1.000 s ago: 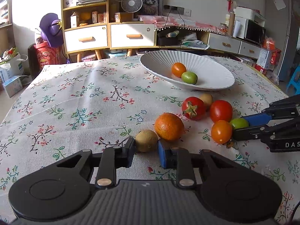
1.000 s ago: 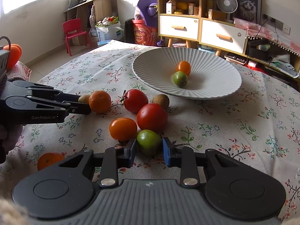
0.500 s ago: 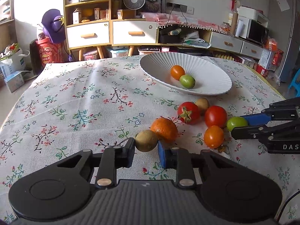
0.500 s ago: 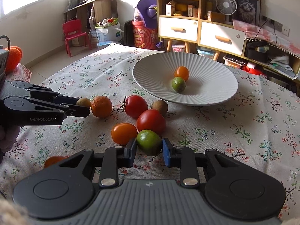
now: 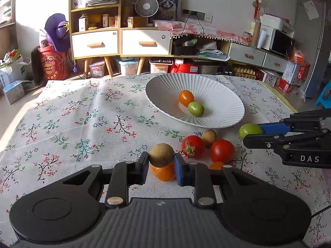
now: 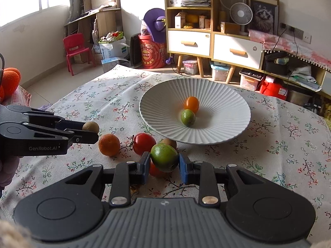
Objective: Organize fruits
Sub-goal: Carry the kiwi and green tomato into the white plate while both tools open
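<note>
Pinching a kiwi [image 5: 161, 154] in left gripper [image 5: 161, 163] jaws, a lime [image 6: 164, 157] in right gripper [image 6: 164, 164] jaws, both above worktop [image 5: 82, 124].

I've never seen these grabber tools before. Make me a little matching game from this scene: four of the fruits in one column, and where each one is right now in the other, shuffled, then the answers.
Things:
1. brown kiwi
2. green lime
3. small orange tomato
4. stemmed red tomato

Places:
A. lying on the tablecloth
B. clamped in the right gripper
C. inside the white plate
D. clamped in the left gripper

Pairs: 1-D, 2-B, 3-C, 4-A
</note>
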`<action>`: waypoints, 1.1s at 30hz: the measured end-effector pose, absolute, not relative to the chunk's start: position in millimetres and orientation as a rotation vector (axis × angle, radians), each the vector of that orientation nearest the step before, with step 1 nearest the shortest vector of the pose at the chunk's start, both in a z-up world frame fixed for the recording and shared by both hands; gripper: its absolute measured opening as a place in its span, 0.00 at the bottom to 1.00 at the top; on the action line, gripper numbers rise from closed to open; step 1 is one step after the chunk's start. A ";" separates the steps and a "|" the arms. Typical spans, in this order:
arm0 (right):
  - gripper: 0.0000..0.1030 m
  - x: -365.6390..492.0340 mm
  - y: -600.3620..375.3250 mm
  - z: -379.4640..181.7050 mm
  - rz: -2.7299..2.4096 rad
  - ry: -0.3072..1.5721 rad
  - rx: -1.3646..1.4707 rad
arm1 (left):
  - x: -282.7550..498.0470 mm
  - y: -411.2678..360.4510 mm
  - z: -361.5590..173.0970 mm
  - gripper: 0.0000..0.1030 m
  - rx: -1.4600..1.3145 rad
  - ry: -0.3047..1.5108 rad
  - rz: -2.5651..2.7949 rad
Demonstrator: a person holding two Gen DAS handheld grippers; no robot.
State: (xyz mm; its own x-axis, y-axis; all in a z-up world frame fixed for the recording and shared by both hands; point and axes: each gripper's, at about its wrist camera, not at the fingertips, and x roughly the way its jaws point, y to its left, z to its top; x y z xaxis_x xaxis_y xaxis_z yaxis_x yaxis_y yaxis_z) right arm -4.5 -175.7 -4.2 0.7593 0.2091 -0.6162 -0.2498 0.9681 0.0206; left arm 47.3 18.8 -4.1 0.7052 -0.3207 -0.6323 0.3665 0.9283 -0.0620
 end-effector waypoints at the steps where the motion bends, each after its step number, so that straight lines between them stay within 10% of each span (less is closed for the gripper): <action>1: 0.26 -3.3 -175.9 -3.0 0.248 0.660 -0.065 | 48.3 17.0 -2.2 0.27 0.068 0.688 -0.385; 33: 0.26 74.5 -213.1 -5.7 0.181 0.676 0.009 | 122.1 -50.0 -10.0 0.27 0.230 0.645 -0.411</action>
State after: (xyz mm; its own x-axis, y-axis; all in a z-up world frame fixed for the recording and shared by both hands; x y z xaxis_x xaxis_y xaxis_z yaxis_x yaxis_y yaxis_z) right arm 74.5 -213.1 -5.7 0.7650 0.1695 -0.6214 -0.1639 0.9842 0.0667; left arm 122.1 -50.0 -10.0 0.7227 -0.2988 -0.6232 0.4393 0.8947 0.0804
